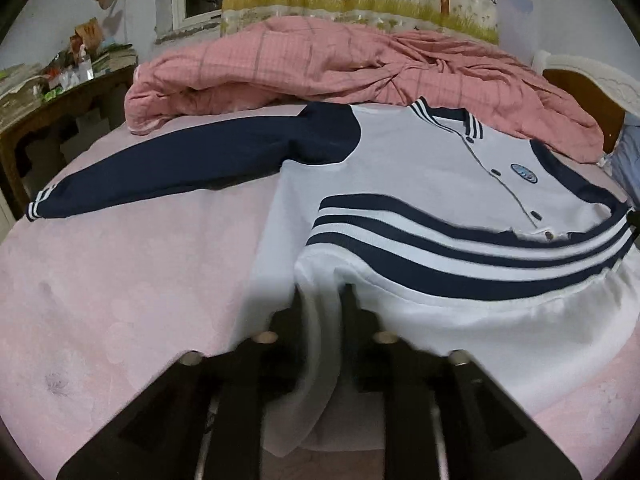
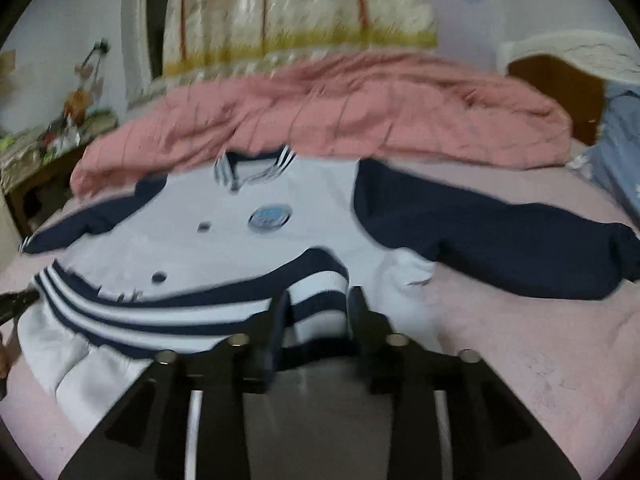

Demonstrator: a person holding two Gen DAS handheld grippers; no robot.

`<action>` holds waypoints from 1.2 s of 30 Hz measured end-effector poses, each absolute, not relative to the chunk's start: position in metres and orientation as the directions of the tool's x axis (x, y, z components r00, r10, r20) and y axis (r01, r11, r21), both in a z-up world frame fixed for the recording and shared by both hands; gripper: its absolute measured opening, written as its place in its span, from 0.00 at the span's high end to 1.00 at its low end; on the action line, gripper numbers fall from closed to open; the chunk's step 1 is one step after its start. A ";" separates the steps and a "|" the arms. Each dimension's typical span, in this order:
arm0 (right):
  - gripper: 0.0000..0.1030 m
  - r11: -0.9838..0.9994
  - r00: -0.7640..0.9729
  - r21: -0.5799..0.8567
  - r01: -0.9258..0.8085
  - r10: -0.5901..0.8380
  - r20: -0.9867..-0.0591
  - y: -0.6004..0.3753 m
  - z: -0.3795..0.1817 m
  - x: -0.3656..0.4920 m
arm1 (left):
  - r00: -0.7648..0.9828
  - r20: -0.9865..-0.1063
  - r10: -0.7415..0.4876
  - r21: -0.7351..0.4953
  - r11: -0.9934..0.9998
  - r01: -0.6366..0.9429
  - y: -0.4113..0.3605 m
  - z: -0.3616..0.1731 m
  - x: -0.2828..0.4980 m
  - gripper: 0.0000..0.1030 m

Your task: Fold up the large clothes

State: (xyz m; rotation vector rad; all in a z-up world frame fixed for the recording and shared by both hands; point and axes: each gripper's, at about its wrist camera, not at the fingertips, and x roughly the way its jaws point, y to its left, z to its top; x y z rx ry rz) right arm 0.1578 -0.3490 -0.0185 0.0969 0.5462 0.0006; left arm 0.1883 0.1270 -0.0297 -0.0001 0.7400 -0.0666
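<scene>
A white jacket (image 1: 420, 160) with navy sleeves and a navy-and-white striped hem lies face up on the pink bed sheet (image 1: 120, 280). Its hem is lifted and folded up over the body. My left gripper (image 1: 322, 300) is shut on the white fabric at the hem's left corner. In the right wrist view the jacket (image 2: 280, 200) shows blurred, and my right gripper (image 2: 318, 300) is shut on the striped hem's right corner. The left sleeve (image 1: 192, 160) and right sleeve (image 2: 500, 228) lie spread out to the sides.
A crumpled pink checked quilt (image 1: 340, 64) lies along the far side of the bed behind the collar. A cluttered wooden desk (image 1: 52, 96) stands at the left. A headboard (image 1: 588, 92) and a blue pillow (image 2: 624, 152) are at the right.
</scene>
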 end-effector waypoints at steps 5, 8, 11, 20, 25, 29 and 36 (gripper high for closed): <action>0.26 0.951 0.901 0.272 0.145 -0.013 -0.435 -0.395 -0.001 0.102 | 0.736 -0.674 -0.060 -0.040 0.998 0.045 0.132 -0.025 0.174 0.19; 0.24 0.923 0.848 0.378 0.077 0.138 -0.511 -0.408 -0.014 0.083 | 0.712 -0.695 -0.103 -0.084 0.995 0.062 0.137 -0.024 0.160 0.00; 0.23 0.954 0.776 0.292 0.064 0.136 -0.616 -0.394 -0.039 0.076 | 0.596 -0.763 -0.249 -0.270 0.961 0.055 0.150 -0.046 0.159 0.00; 0.93 0.948 0.848 0.292 0.129 0.047 -0.528 -0.397 -0.024 0.046 | 0.714 -0.658 -0.242 -0.302 0.952 0.044 0.148 -0.011 0.125 0.91; 0.93 0.964 0.858 0.214 0.160 -0.028 -0.513 -0.396 0.004 0.007 | 0.749 -0.604 -0.273 -0.288 0.951 0.115 0.147 0.020 0.066 0.91; 0.92 0.966 0.801 0.221 0.131 0.029 -0.599 -0.397 -0.006 -0.010 | 0.727 -0.642 -0.244 -0.243 0.964 0.109 0.145 0.000 0.047 0.90; 0.43 0.975 0.804 0.044 0.217 -0.153 -0.574 -0.385 -0.017 -0.020 | 0.812 -0.581 -0.044 0.024 0.997 0.071 0.130 -0.006 0.029 0.32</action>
